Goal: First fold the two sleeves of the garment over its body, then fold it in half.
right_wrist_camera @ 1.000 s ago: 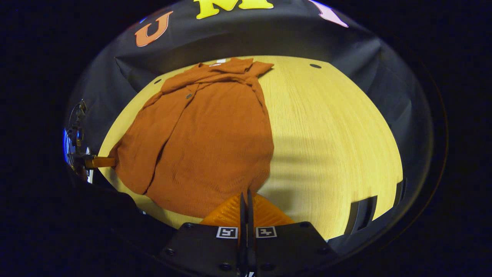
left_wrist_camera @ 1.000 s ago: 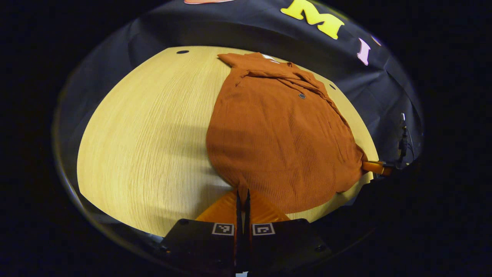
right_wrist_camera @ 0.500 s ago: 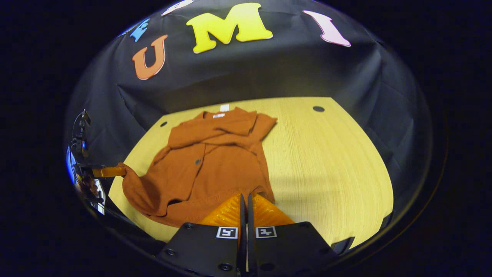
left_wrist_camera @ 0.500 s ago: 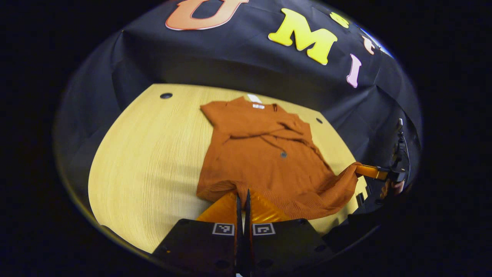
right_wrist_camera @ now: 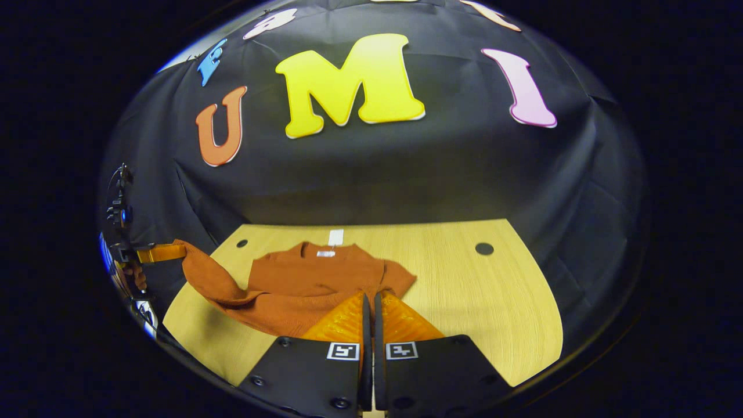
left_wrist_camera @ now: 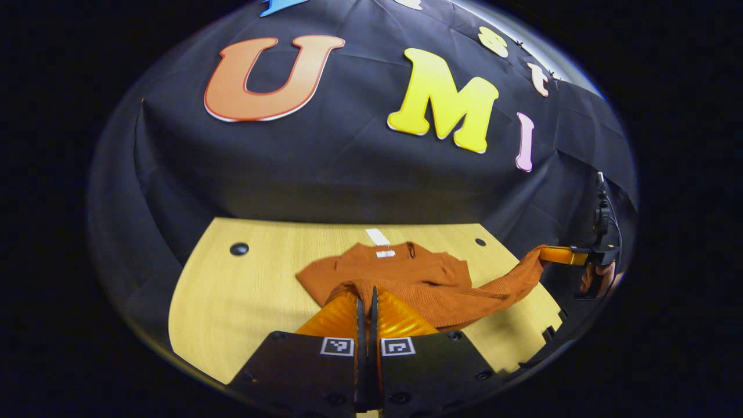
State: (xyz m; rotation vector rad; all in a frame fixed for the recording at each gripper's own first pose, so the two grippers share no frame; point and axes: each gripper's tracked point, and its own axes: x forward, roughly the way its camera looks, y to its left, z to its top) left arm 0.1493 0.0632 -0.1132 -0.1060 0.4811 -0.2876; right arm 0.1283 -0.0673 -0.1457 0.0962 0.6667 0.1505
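One garment (left_wrist_camera: 400, 273), rust-orange ribbed knit, lies on a pale wood table (left_wrist_camera: 232, 302) near its far edge, collar with white tag toward the black wall. The lower hem is raised off the table at both corners and drawn up over the body; the cloth sags between the two lifted corners. The left gripper (left_wrist_camera: 365, 296) is clenched on one hem corner, fingers pressed together with fabric between them. The right gripper (right_wrist_camera: 370, 302) is likewise clenched on the other corner. Count: one garment, two grippers, one table, two dark round holes (right_wrist_camera: 483, 248) in the tabletop.
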